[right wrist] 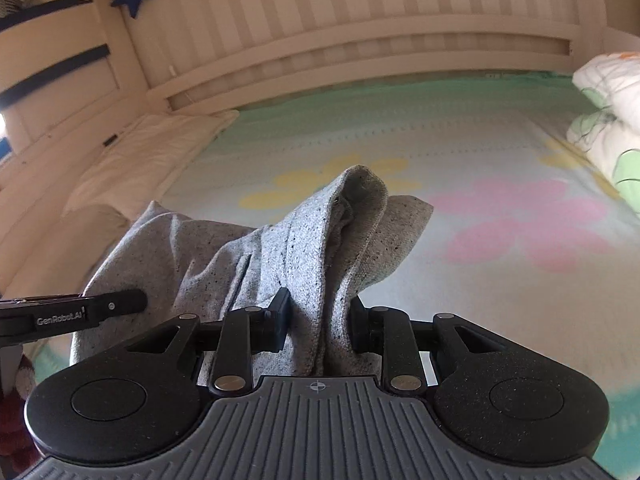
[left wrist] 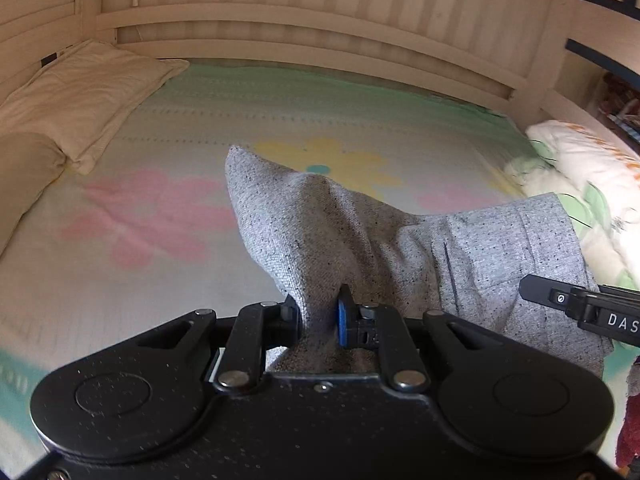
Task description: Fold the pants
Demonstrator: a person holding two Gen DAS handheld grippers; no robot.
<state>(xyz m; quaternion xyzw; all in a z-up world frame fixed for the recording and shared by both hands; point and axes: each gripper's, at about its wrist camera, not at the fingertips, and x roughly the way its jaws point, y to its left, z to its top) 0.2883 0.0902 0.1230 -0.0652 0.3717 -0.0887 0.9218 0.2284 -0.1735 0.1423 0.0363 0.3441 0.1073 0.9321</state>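
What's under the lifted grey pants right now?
Flowered bedsheet shows beyond the grey pants, held by left gripper and right gripper. The sheet directly beneath is hidden.

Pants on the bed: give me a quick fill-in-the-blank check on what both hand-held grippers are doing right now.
1. The left hand-held gripper is shut on the grey ____.
2. The right hand-held gripper grips the ____ garment.
3. The bedsheet under the pants shows pink and ____ flowers.
4. The cream pillow lies beside the wooden ____ of the bed.

Missing words: pants; same; yellow; headboard
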